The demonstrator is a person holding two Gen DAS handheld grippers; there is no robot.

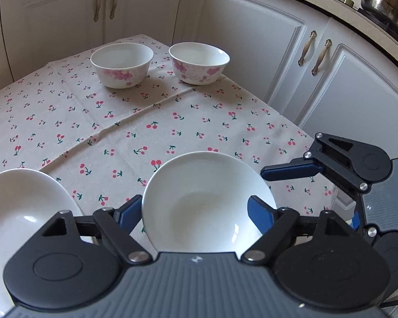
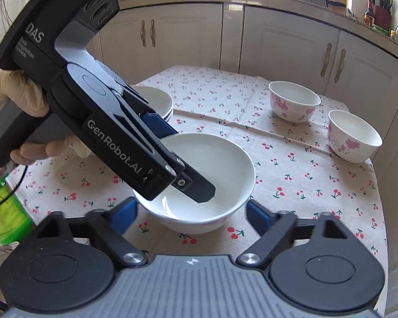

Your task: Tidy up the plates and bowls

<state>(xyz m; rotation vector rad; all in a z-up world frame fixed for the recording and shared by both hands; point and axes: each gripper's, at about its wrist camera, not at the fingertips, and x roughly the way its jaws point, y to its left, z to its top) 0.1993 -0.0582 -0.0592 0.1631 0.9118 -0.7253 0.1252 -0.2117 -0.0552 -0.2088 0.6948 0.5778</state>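
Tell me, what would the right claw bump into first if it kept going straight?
Probably the plain white bowl right ahead, between its open fingers. The left claw already reaches into that bowl, so it might hit that too.

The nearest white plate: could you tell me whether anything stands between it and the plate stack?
Nothing lies on the cloth between plate and stack; only the left gripper hangs there, one finger inside the plate.

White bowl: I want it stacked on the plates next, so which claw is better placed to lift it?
Left. The left claw straddles the white bowl at its rim, one finger inside, and the plates sit beside it. The right claw only faces it, open.
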